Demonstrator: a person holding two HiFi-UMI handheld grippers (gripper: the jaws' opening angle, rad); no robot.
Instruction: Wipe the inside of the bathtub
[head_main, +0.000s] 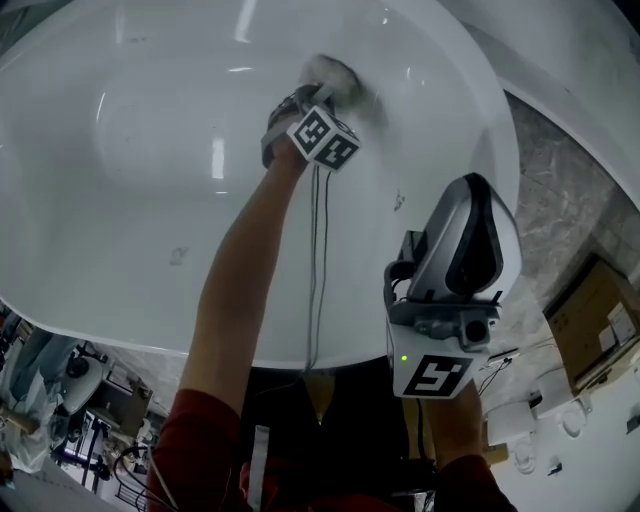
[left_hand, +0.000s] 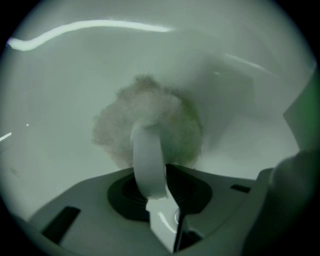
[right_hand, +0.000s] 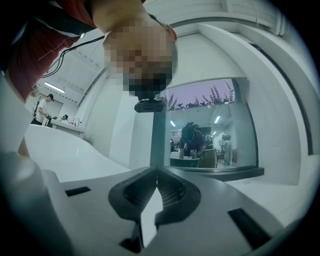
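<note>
Over on the left, got the left hand-held gripper pinched shut on the white loop handle of a fluffy scrubber, which looks pressed against the curved inside wall of the bathtub. Looks soft, light and squishy, so should flatten and follow the curve without much force. Probably slides easily on that glossy white surface too. Best held by that stiffer loop, not the fluff. Further right, got the right hand-held gripper up by the near rim, closed on nothing, pointed away from the tub toward a window.
</note>
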